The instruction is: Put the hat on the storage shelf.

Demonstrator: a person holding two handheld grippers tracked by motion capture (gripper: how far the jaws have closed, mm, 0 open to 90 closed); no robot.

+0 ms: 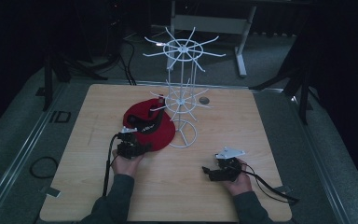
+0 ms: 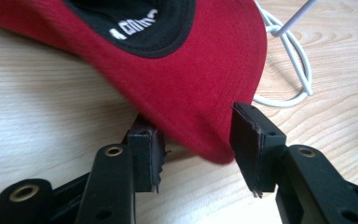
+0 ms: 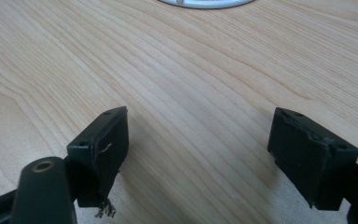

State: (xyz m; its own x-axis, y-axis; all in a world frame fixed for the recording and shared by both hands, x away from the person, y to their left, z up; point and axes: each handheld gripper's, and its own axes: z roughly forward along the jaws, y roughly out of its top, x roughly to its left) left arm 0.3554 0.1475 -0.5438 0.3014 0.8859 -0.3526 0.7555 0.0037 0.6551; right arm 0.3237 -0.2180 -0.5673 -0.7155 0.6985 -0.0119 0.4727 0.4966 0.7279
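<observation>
A red cap (image 1: 145, 125) with a black inner band and white lettering lies upside down on the wooden table (image 1: 242, 130), just left of the white wire rack (image 1: 182, 95). My left gripper (image 1: 139, 145) is at the cap's near edge. In the left gripper view its jaws stand open on either side of the cap's red brim (image 2: 191, 93), and the right pad (image 2: 251, 144) is close against the brim's edge. My right gripper (image 1: 208, 171) is open low over bare wood at the front right, nothing between its pads (image 3: 107, 144).
The rack's round wire base (image 2: 294, 70) rests on the table right of the cap, and its rim (image 3: 205, 3) lies ahead of the right gripper. A small dark disc (image 1: 204, 100) lies behind the rack. Cables trail from both grippers toward the front edge.
</observation>
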